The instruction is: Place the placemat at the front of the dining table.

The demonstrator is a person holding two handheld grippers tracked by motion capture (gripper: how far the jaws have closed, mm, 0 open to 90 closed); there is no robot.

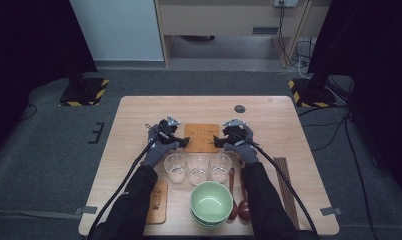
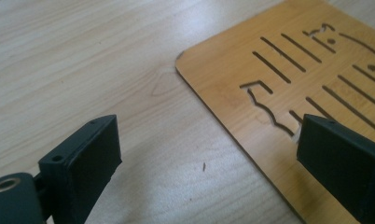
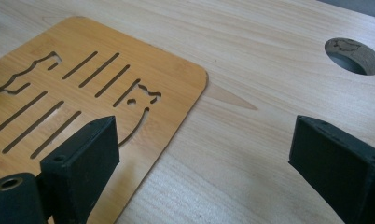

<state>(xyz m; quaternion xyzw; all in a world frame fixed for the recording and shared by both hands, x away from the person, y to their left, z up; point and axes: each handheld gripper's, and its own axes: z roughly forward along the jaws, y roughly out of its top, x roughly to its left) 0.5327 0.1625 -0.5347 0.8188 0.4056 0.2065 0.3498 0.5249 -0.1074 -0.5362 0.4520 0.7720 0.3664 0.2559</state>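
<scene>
A flat bamboo mat (image 1: 201,137) with slot cut-outs lies in the middle of the wooden table (image 1: 139,115). My left gripper (image 1: 181,142) is at the mat's left edge and my right gripper (image 1: 219,142) at its right edge. In the left gripper view the mat (image 2: 288,79) lies flat, and my left gripper (image 2: 206,156) is open with its jaws straddling the mat's edge. In the right gripper view the mat (image 3: 97,88) shows its rounded corner, and my right gripper (image 3: 204,158) is open, one jaw over the mat and one over bare table.
Three clear glasses (image 1: 197,168) stand in a row nearer the person. In front of them sit stacked green bowls (image 1: 211,202), two dark spoons (image 1: 238,200), dark chopsticks (image 1: 288,185) at the right and another bamboo mat (image 1: 158,200) at the left. A round cable hole (image 1: 239,108) (image 3: 354,56) is farther back.
</scene>
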